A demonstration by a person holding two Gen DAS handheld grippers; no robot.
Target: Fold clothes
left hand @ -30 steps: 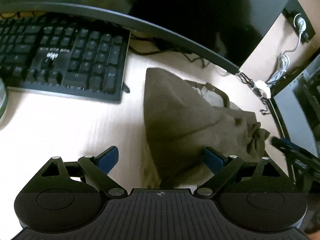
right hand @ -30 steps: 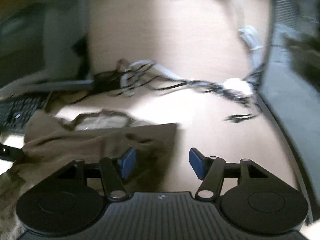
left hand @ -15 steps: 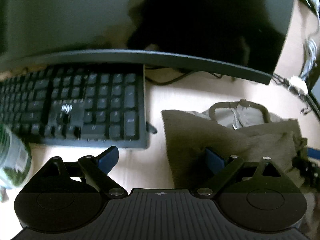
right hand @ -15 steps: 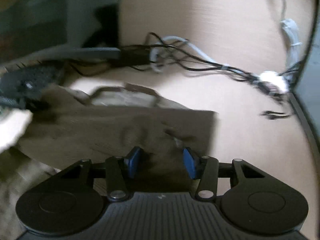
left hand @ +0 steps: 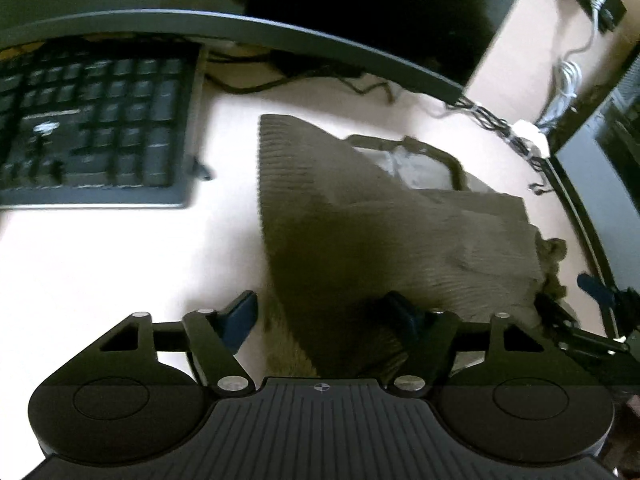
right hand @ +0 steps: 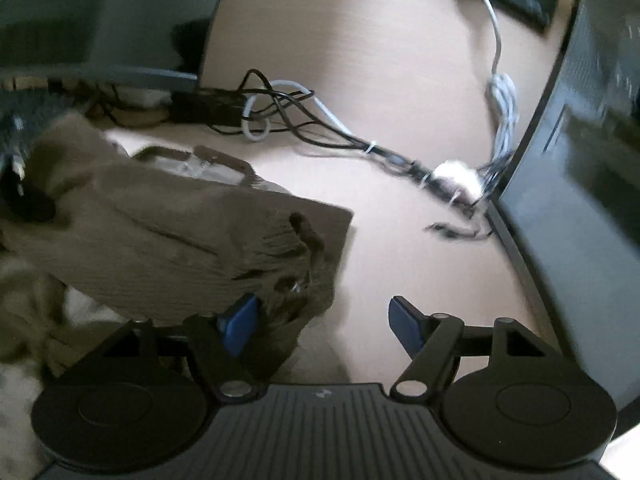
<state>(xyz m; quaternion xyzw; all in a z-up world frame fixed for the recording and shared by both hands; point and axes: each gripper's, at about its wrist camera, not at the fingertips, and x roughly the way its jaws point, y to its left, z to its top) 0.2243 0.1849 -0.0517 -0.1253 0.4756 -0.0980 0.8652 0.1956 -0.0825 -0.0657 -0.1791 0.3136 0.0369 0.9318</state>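
An olive-brown ribbed knit garment [left hand: 384,216] lies partly folded on the pale desk, its neckline [left hand: 416,152] at the far side. My left gripper [left hand: 324,316] is open, its jaws wide apart over the garment's near left edge, with cloth lying between them. In the right wrist view the same garment [right hand: 168,232] fills the left half. My right gripper [right hand: 324,316] is open; bunched cloth rests against its left fingertip [right hand: 240,322] and the right one stands over bare desk. The right gripper's fingertip also shows in the left wrist view at the far right [left hand: 598,290].
A black keyboard [left hand: 92,136] lies to the left of the garment. A dark monitor [left hand: 320,8] stands behind it. A bundle of cables [right hand: 304,120] runs along the back to a white connector [right hand: 456,178]. A dark computer case [right hand: 588,160] stands at the right.
Both grippers have opened wider and shifted; the right one let go of the cloth it was closing on. The garment's upper layer now lies draped across the middle.
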